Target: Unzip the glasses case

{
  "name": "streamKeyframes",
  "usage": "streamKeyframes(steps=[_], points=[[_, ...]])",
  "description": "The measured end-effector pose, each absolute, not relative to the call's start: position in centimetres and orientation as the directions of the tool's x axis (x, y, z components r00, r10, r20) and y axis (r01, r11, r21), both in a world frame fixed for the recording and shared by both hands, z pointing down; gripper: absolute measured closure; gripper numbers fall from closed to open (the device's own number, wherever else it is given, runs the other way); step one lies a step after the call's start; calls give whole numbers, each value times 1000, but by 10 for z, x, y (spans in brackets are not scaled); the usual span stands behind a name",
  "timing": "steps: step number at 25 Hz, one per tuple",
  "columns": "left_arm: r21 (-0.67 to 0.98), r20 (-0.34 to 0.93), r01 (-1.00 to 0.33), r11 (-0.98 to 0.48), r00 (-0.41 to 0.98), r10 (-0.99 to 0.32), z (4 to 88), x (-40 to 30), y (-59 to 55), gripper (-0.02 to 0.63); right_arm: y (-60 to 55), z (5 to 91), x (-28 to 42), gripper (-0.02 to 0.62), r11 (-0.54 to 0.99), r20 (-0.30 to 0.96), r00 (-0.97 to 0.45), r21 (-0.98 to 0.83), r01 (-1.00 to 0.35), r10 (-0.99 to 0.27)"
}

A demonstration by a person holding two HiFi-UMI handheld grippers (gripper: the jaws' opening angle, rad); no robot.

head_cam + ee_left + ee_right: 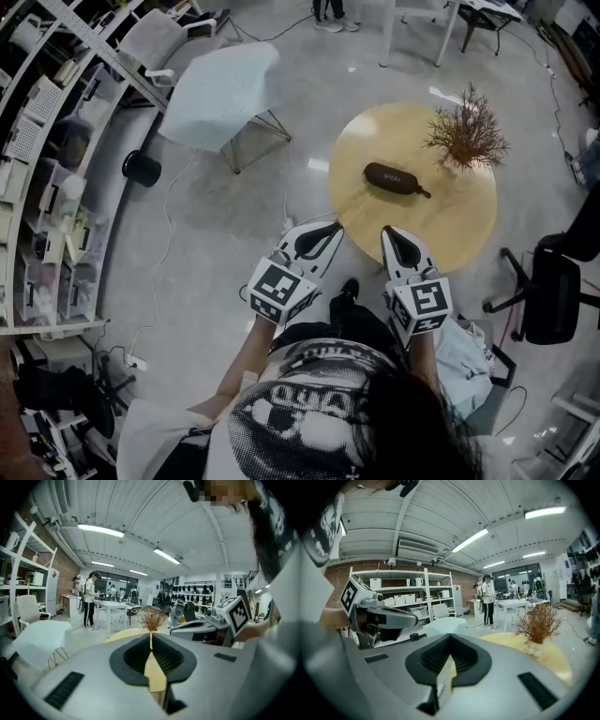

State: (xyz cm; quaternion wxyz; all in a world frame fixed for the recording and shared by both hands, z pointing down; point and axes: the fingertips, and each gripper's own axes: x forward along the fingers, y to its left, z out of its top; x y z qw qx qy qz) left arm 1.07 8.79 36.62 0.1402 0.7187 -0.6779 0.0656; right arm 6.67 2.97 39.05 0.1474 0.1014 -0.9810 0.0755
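A dark oval glasses case (393,177) lies on the round yellow table (394,225), its zip pull pointing right. My left gripper (334,228) and right gripper (386,232) are side by side near the table's front edge, short of the case, both shut and empty. In the left gripper view the jaws (150,636) meet in a thin line, with the right gripper (206,623) beside them. The right gripper view shows its closed jaws (450,637) and the left gripper (379,618) at left. The case is hidden in both gripper views.
A dried-branch plant in a small vase (466,136) stands on the table behind the case. A pale chair (225,94) sits left of the table, shelving (56,159) along the far left, and a black office chair (553,286) at right. People stand in the distance (89,599).
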Motion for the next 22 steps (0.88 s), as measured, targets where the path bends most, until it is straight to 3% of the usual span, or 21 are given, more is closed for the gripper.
streamKeyframes(steps=[13, 22], points=[[140, 328, -990, -31, 76, -942, 377, -3, 41, 584, -12, 407, 47, 597, 966, 318, -937, -159, -202, -144], [134, 368, -985, -111, 153, -917, 384, -6, 21, 584, -33, 416, 60, 597, 933, 323, -917, -190, -307, -236]])
